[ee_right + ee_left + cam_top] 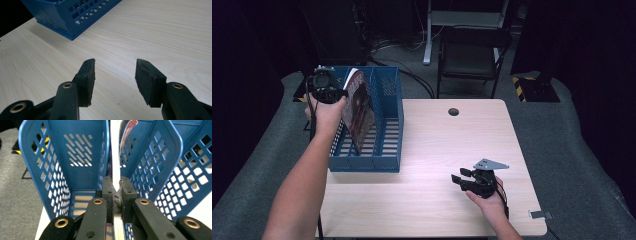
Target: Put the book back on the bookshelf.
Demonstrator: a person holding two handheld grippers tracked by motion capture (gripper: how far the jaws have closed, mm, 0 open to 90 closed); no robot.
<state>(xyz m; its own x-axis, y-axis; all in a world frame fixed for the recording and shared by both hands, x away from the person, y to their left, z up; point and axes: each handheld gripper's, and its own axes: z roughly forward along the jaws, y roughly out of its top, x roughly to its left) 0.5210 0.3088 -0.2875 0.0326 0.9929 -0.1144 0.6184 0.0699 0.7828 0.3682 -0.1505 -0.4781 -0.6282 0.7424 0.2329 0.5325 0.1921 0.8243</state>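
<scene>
A blue perforated file rack (389, 145) with three slots stands on the left part of the wooden table (437, 150). A thin book with a dark red cover (359, 110) leans tilted in the rack's left slot. My left gripper (332, 92) is shut on the book's upper edge. In the left gripper view the book's white page edge (115, 157) runs up from between the pads of the left gripper (116, 186), over a divider of the rack (60, 170). My right gripper (460, 176) rests low at the table's front right, open with nothing between its jaws (115, 72).
The rack's corner (72, 15) lies well ahead of the right gripper across bare table (155, 32). A cable hole (453, 111) sits near the table's far edge. A black chair (472, 55) stands behind the table. A small metal clip (541, 215) lies at the front right corner.
</scene>
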